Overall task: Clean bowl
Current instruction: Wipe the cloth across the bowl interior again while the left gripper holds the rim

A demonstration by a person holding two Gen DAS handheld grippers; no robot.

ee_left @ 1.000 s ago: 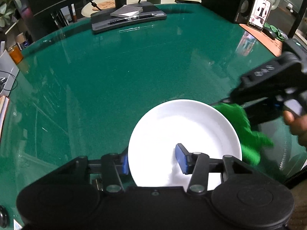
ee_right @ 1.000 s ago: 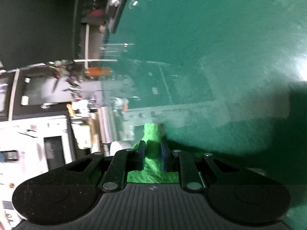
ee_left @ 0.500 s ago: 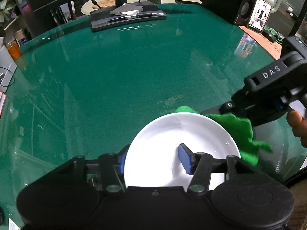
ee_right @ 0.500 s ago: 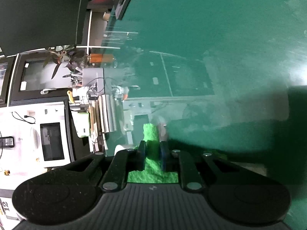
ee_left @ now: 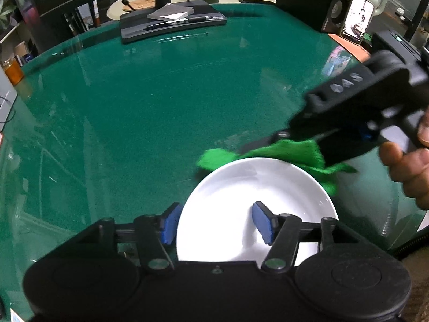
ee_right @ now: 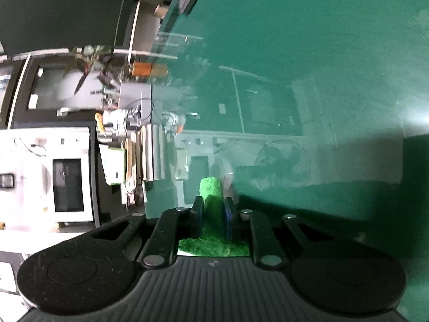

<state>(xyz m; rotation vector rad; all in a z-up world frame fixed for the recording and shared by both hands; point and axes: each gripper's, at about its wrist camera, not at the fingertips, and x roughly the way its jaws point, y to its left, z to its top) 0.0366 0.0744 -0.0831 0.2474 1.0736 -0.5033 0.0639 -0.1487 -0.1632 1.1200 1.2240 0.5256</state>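
Bowl: sitting on the green table, near rim between my left gripper pads, jaws spread.
Right gripper: I'm pinching the green cloth, dragging over the far rim.

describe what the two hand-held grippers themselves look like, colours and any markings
Both are matte black plastic. The left hand-held gripper has linkage arms with silver pivot screws, round housings and blue pads on its fingers. The right hand-held gripper matches, with a ribbed grey top; from outside its body bears pale, blurred lettering. A bare hand grips it.
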